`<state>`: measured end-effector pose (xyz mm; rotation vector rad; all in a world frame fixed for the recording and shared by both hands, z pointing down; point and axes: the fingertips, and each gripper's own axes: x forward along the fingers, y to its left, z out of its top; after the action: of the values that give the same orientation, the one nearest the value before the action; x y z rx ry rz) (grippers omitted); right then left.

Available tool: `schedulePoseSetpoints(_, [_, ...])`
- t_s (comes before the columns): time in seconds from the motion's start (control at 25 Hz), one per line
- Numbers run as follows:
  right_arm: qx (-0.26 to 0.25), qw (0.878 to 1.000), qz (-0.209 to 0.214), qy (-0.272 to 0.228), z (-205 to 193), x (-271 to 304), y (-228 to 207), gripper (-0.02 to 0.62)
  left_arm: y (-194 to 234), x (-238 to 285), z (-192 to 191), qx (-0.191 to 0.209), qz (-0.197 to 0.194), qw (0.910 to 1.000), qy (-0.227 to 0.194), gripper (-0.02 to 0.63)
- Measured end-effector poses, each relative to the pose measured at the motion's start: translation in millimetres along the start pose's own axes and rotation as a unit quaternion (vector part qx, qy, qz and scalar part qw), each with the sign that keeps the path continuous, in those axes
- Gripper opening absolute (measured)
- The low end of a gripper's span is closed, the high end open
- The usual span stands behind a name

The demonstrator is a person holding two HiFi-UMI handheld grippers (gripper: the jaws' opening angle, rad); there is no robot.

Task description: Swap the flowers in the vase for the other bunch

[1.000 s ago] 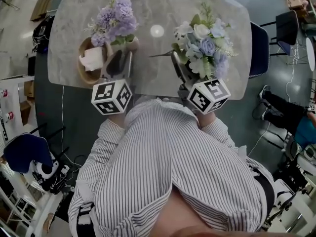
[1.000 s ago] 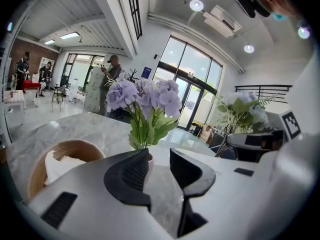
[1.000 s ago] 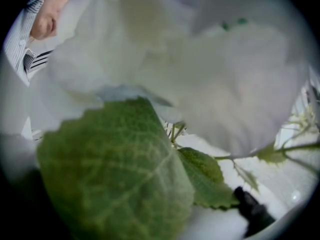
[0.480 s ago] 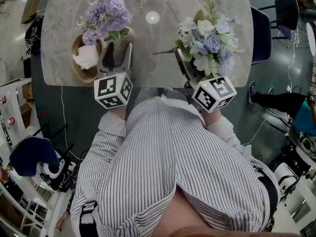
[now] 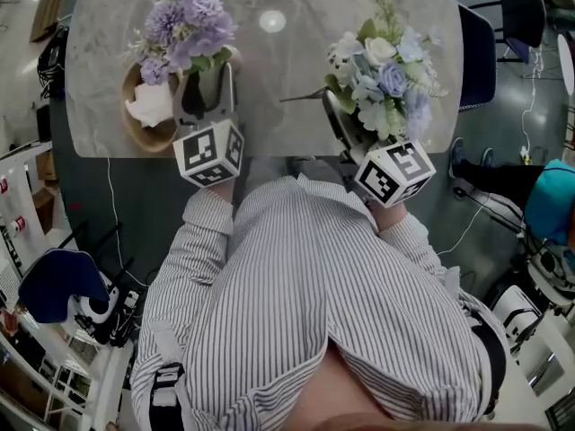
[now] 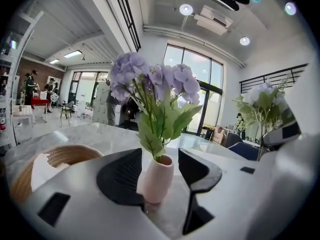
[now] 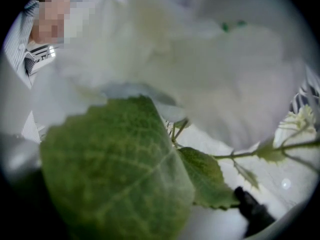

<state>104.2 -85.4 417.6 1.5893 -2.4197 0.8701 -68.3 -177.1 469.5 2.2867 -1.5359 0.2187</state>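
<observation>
Vase (image 6: 159,179) stands upright — purple flowers (image 6: 127,71) pointing up.

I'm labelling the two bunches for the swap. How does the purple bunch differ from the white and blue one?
Colour: the purple bunch is all lilac blooms; the white and blue bunch mixes white and pale blue flowers.
Place: the purple bunch stands in the pink vase on the table; the white and blue bunch has no vase and is gripped by the right gripper.
Both have green leaves.

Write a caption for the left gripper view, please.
Left gripper, jaws just opened, with the pink vase of purple flowers standing between them on a marble table.
</observation>
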Motion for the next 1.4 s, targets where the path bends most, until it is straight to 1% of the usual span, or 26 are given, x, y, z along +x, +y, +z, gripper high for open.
schedulePoseSetpoints(0.2, [-0.014,1.000,-0.001,0.004,2.1,0.9,-2.4,0.031,0.7,14.5,-2.6,-0.004,0.005,1.0000,-0.003,0.232])
schedulePoseSetpoints(0.56, [-0.012,1.000,-0.005,0.012,-4.0,-2.3,-8.2,0.031,4.1,25.1,-2.0,-0.001,0.019,0.9998,-0.003,0.230])
schedulePoseSetpoints(0.68, [-0.010,1.000,-0.003,0.010,-4.8,-1.2,-8.6,0.031,6.9,27.9,-0.2,0.008,0.022,0.9997,-0.006,0.210])
schedulePoseSetpoints(0.8, [-0.009,1.000,-0.004,0.008,-5.0,-1.5,-10.6,0.031,11.7,29.4,0.7,0.008,0.028,0.9996,-0.008,0.184])
schedulePoseSetpoints(1.0, [-0.009,1.000,-0.006,0.005,-3.6,-1.7,-11.7,0.031,13.0,31.4,2.2,0.014,0.028,0.9995,-0.007,0.178])
schedulePoseSetpoints(1.12, [-0.007,1.000,-0.005,0.002,-2.9,-1.2,-10.6,0.031,10.6,33.1,2.8,0.017,0.024,0.9995,-0.006,0.159])
schedulePoseSetpoints(1.28, [-0.010,1.000,-0.003,-0.001,-0.5,0.9,-8.8,0.031,10.9,33.6,5.2,0.029,0.026,0.9992,-0.004,0.112])
schedulePoseSetpoints(1.4, [-0.010,1.000,-0.004,-0.003,0.0,1.9,-8.5,0.031,12.0,34.0,5.0,0.032,0.023,0.9992,-0.001,0.093])
